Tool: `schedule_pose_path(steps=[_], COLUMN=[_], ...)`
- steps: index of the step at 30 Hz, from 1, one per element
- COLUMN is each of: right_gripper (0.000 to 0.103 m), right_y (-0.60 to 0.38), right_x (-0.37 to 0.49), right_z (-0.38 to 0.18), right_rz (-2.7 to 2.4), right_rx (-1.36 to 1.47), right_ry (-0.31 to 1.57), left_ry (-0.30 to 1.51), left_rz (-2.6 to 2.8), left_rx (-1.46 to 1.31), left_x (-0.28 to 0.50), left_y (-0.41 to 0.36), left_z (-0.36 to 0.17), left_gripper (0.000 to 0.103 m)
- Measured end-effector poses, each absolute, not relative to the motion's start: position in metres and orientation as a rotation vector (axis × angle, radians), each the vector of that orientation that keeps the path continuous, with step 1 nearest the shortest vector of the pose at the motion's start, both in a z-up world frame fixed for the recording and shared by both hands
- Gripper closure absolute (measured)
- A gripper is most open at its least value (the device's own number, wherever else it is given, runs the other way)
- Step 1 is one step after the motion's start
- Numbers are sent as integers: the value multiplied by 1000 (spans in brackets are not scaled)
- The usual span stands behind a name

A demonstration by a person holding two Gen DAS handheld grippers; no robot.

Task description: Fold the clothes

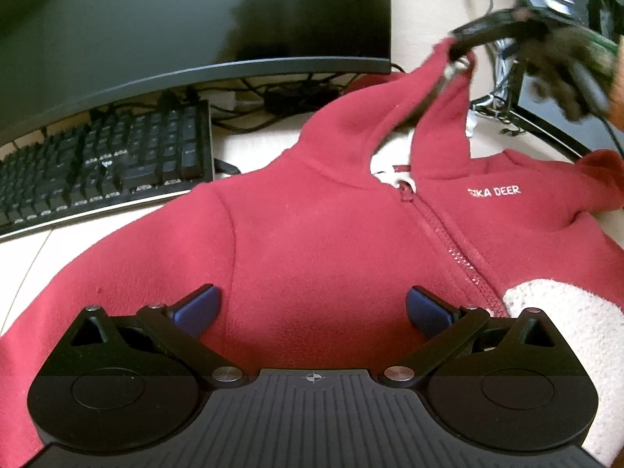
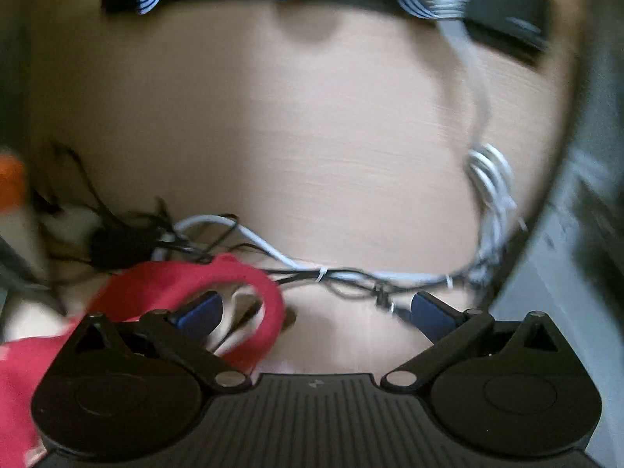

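Tabletop (image 1: 35,249): cluttered by keyboard (image 1: 105,163), cables (image 2: 351,273).
Hoodie (image 1: 312,241): laid flat, frame centre.
Left hand-held gripper (image 1: 310,304): spread wide, empty.
Right hand-held gripper (image 2: 316,308): spread, hood edge draped on one finger.
Risk: cables may be snagged.

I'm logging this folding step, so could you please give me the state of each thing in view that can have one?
Hoodie: lying front up on the desk, not yet folded.
Zip: closed up to the collar.
Hood: lifted off the desk.
Left gripper: open, above the chest, holding nothing.
Right gripper: open, hood edge draped over one finger.
Monitor: dark.
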State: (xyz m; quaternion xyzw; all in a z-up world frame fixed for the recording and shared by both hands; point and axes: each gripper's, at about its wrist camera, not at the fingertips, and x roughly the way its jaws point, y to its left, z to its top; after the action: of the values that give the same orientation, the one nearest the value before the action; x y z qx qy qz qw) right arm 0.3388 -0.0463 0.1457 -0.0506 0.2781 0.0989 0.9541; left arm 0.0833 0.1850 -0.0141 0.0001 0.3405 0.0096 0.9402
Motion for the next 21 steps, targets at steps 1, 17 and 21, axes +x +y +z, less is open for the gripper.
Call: schedule_pose_path(steps=[1,17,21], right_gripper=[0,0,0], right_y=[-65,-181,-182], right_x=[316,202,206], right_z=[148,71,162], right_rz=[218,315,314], right_rx=[-56,398,448], right_ry=[546,862,328], left_ry=[696,692,688], left_rz=[19,15,13], left_rx=[1,-4,-6], left_x=[84,83,82], left_y=[185,185,186], left_z=[-14,-14,-14], left_gripper=[0,0,0])
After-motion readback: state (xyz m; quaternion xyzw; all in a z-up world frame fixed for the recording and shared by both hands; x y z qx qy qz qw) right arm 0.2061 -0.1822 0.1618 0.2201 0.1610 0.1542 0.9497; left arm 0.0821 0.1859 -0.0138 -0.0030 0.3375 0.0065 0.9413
